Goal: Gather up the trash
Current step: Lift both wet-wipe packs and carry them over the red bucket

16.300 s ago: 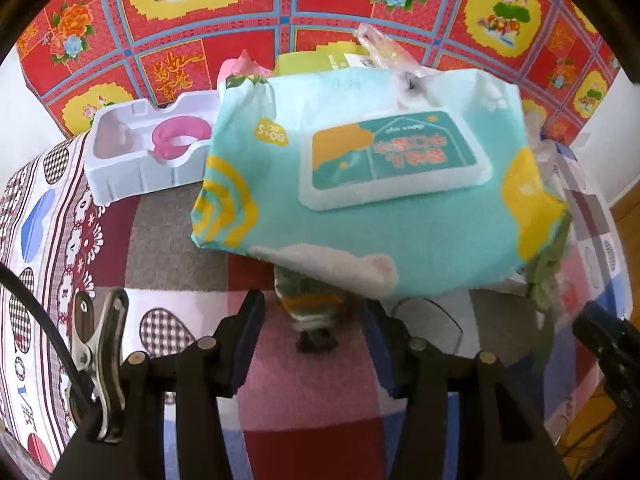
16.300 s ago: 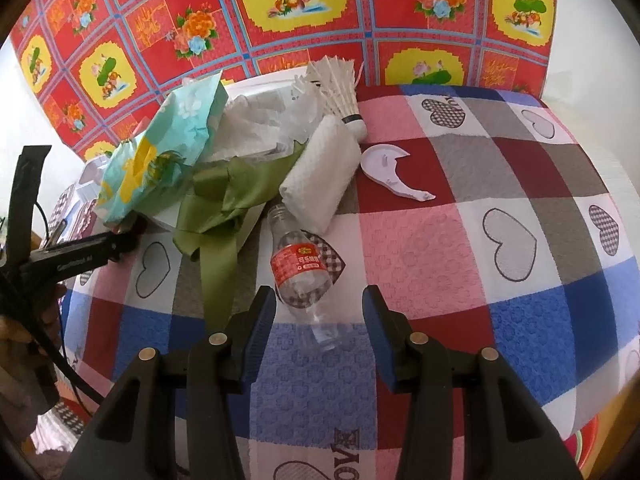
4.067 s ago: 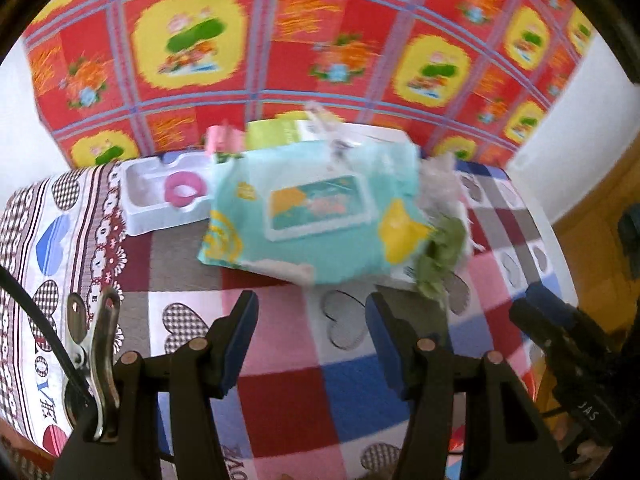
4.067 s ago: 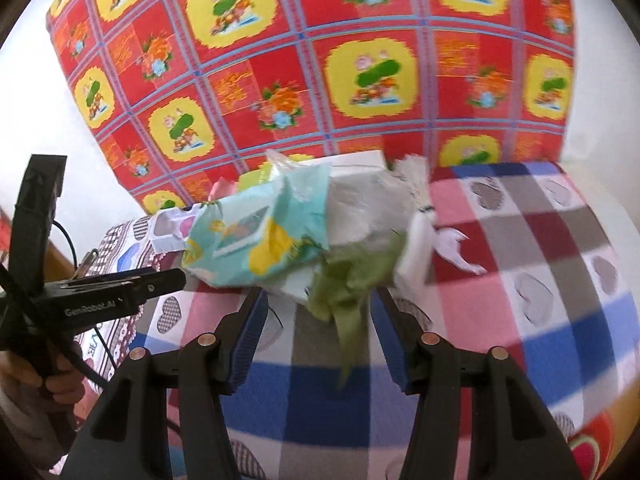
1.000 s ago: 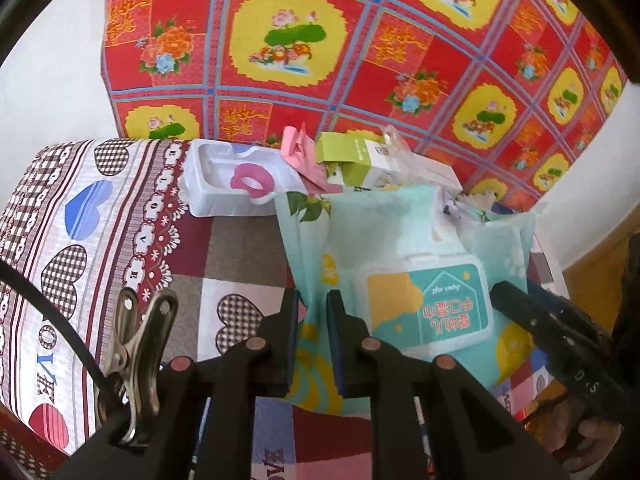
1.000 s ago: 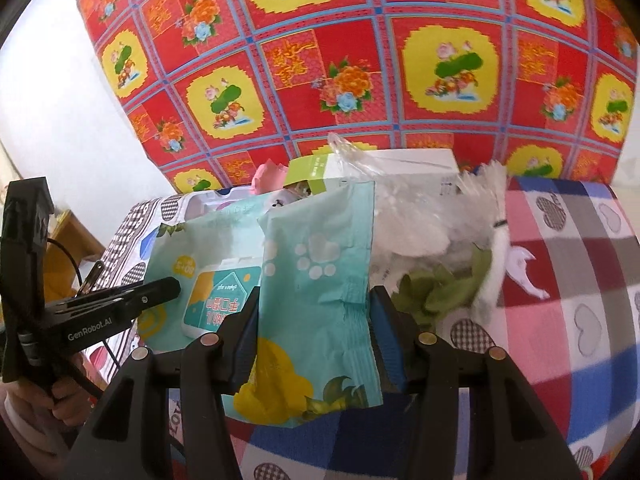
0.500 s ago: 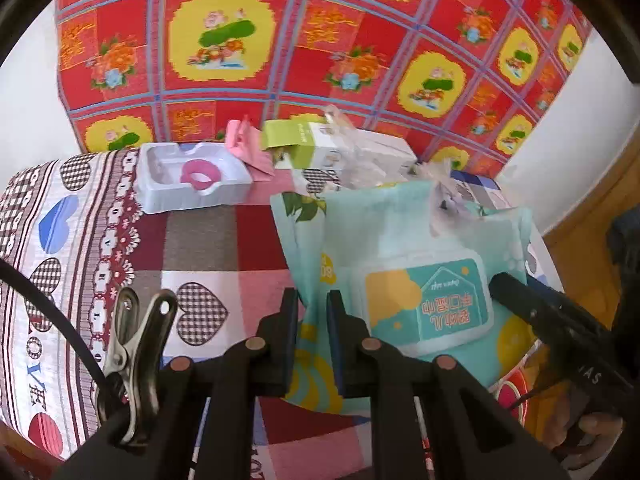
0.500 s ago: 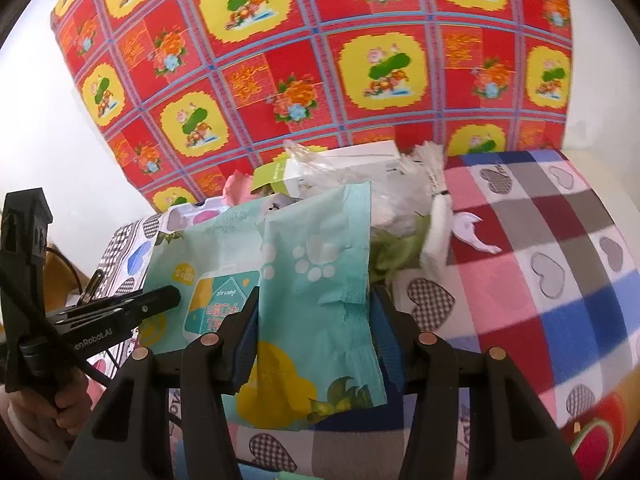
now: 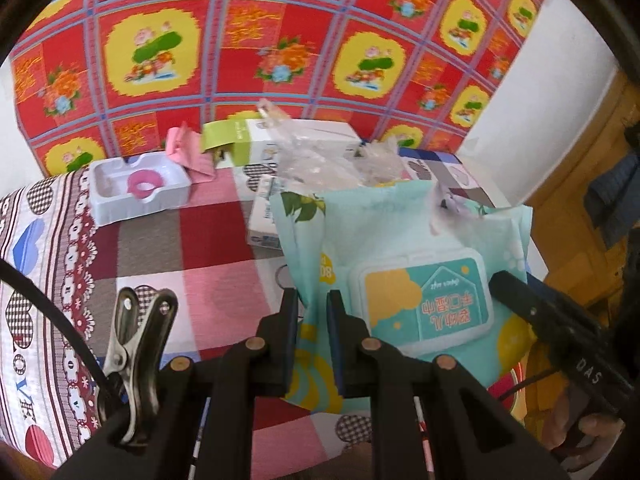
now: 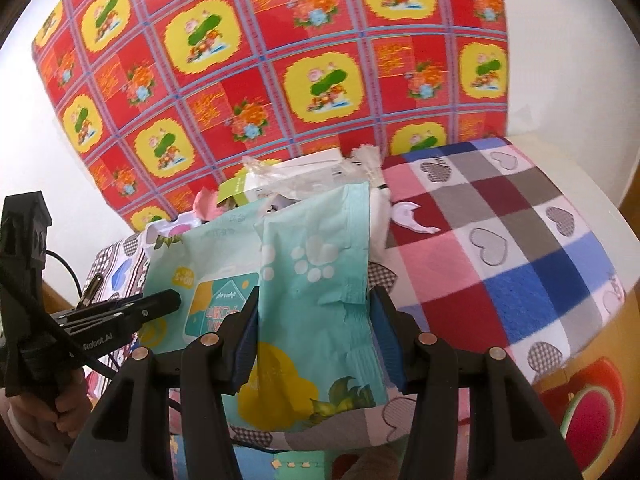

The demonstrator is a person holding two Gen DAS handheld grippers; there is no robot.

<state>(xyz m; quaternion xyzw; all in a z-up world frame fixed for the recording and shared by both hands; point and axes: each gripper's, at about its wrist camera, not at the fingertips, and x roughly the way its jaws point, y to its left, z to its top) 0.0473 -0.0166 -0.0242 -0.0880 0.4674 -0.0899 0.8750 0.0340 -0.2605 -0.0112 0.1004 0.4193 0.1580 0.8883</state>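
1. Red floral cloth (image 9: 248, 40) backs the checked desk (image 10: 500, 264).
2. Left hand-held gripper (image 9: 312, 312) pinches the wipes pack (image 9: 400, 248); right hand-held gripper (image 10: 314, 320) clamps its other end, above the desk's front edge.
3. Behind: white tray (image 9: 136, 196), carton (image 9: 296, 140), clear plastic (image 9: 320, 160).

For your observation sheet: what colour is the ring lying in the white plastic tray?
Pink. The ring in the tray shows best in the left wrist view.

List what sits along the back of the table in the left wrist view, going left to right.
White plastic tray with a pink ring in it → pink paper scrap → box with a green flap → crumpled clear plastic.
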